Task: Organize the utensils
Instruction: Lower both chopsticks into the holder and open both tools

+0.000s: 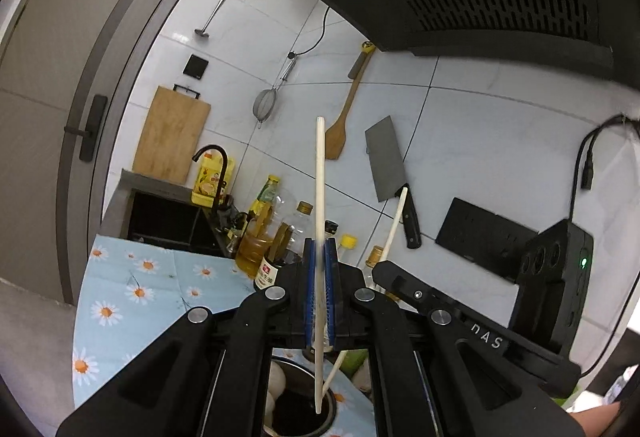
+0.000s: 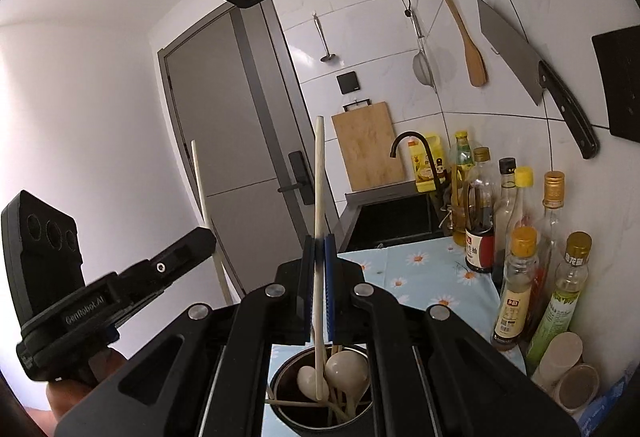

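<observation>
— Where are the chopsticks?

— My left claw (image 1: 319, 297) is clamped on one pale chopstick (image 1: 320, 197), my right claw (image 2: 319, 293) on another (image 2: 319, 205), both upright, tips in the steel holder (image 2: 280, 393).

— Advice?

— Lower straight; smooth, slim sticks slip. Glossy rounded spoons (image 2: 347, 369) crowd the cup.

Cleaver (image 2: 516, 51) on wall tiles, wooden spatula (image 2: 464, 33) and strainer (image 2: 423, 67) hanging beside it. Cutting board (image 2: 368, 145) leans behind sink (image 2: 394, 215). Bottles (image 2: 520, 289) grouped on daisy-print cloth (image 2: 424, 277).
</observation>
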### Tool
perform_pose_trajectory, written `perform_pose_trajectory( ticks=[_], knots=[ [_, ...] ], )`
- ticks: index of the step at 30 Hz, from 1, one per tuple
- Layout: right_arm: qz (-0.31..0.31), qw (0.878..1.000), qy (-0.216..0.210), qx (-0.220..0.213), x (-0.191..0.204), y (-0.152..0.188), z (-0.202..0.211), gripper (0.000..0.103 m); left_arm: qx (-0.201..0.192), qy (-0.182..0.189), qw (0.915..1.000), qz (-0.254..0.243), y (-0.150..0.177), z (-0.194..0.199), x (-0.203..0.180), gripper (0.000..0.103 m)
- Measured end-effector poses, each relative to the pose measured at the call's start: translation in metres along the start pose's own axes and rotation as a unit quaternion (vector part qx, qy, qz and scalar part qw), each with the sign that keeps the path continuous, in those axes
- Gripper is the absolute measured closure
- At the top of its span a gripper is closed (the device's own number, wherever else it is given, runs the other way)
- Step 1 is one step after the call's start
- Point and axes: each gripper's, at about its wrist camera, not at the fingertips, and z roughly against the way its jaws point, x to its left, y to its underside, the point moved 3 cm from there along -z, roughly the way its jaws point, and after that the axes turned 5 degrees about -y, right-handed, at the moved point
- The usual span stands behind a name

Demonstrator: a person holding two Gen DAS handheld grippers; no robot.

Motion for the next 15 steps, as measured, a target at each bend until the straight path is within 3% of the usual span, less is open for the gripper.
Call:
perform_pose_trajectory(
  ticks=[12, 15],
  knots=[
    [-0.001, 0.999, 0.006, 0.036, -0.005, 0.022, -0.022, 0.097, 0.031, -0.018, 0.9988, -0.035, 0.040, -0.026, 0.004, 0.099],
    [-0.006, 0.999, 0.004, 0.046, -0.005, 0.025, -0.023, 0.091, 0.046, -0.017, 0.9983, -0.030, 0.045, -0.027, 0.007, 0.098]
  ],
)
